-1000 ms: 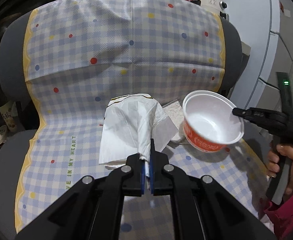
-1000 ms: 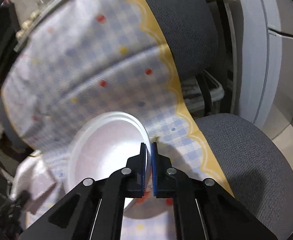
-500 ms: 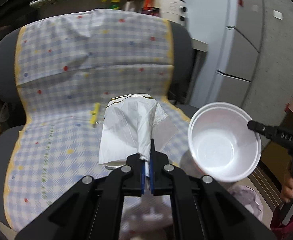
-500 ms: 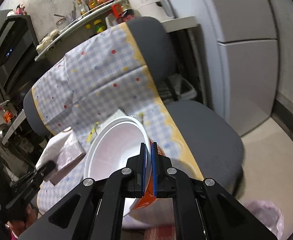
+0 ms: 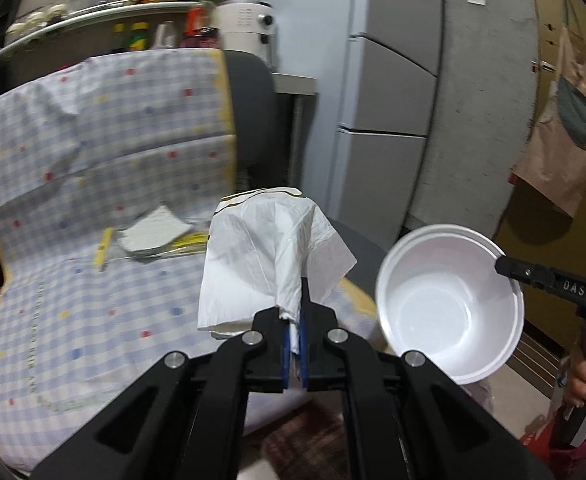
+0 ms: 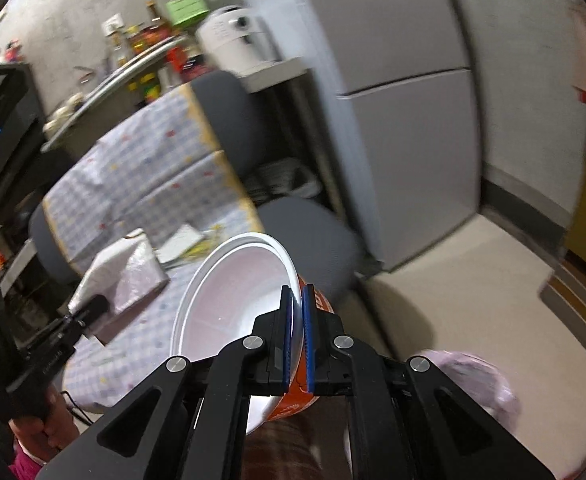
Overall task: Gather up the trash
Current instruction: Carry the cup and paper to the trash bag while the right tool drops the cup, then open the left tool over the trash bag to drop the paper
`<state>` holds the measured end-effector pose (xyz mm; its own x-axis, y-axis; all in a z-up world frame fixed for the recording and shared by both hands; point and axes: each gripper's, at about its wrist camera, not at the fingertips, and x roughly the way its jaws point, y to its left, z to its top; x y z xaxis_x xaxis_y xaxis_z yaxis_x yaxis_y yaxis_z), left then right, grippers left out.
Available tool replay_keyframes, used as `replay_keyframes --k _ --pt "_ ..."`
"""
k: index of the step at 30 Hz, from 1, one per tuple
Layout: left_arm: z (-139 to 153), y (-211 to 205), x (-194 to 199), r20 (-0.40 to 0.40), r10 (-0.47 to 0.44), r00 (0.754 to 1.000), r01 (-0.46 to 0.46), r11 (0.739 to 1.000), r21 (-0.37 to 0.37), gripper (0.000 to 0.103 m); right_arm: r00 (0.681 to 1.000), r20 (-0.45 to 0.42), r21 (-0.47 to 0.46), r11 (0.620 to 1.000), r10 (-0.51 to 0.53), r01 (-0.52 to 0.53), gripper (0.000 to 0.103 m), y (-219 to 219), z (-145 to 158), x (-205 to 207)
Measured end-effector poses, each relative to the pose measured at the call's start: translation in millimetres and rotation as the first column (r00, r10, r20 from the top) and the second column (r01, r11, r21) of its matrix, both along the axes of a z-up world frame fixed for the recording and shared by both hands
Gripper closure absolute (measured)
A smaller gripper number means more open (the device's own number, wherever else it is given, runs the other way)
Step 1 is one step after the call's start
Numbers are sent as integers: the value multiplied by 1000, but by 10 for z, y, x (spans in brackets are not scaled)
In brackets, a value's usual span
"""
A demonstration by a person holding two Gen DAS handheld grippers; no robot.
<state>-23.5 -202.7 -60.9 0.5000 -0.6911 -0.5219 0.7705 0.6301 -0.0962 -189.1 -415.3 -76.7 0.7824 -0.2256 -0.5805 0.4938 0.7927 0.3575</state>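
At the lower centre of the left wrist view, the left gripper point(image 5: 292, 334) has its jaws clamped on a crumpled white plastic bag point(image 5: 269, 260), which stands up above the fingers. At the right of that frame, the right gripper point(image 6: 297, 334) pinches the rim of a white foam bowl with an orange outside point(image 6: 241, 304) (empty inside). Behind, at the left, a grey chair draped in a blue checked cloth point(image 5: 93, 168) carries a folded white napkin point(image 5: 153, 234) and a yellow wrapper point(image 5: 104, 249).
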Motion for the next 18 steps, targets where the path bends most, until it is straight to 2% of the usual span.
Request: replay_keyframes --k 8,11,12,14,18 --pt "-48 -428 -139 -18 -98 995 98 995 11 102 985 -75 39 986 -156 159 95 -427 -233 -547" --pt "-83 -545 -199 -23 -129 991 130 991 19 102 976 -131 62 981 -176 185 90 -560 -372 -601" --pt "-105 -584 -223 -24 -139 990 140 990 26 102 968 -158 57 977 -193 205 81 -594 -420 -613" --pt "-129 -613 -252 -27 -150 988 151 988 33 102 961 -171 53 972 -216 228 74 -610 -456 -629" --pt "-182 -645 -308 -28 -181 983 182 982 47 102 966 -140 25 974 -218 223 74 -541 -392 -625"
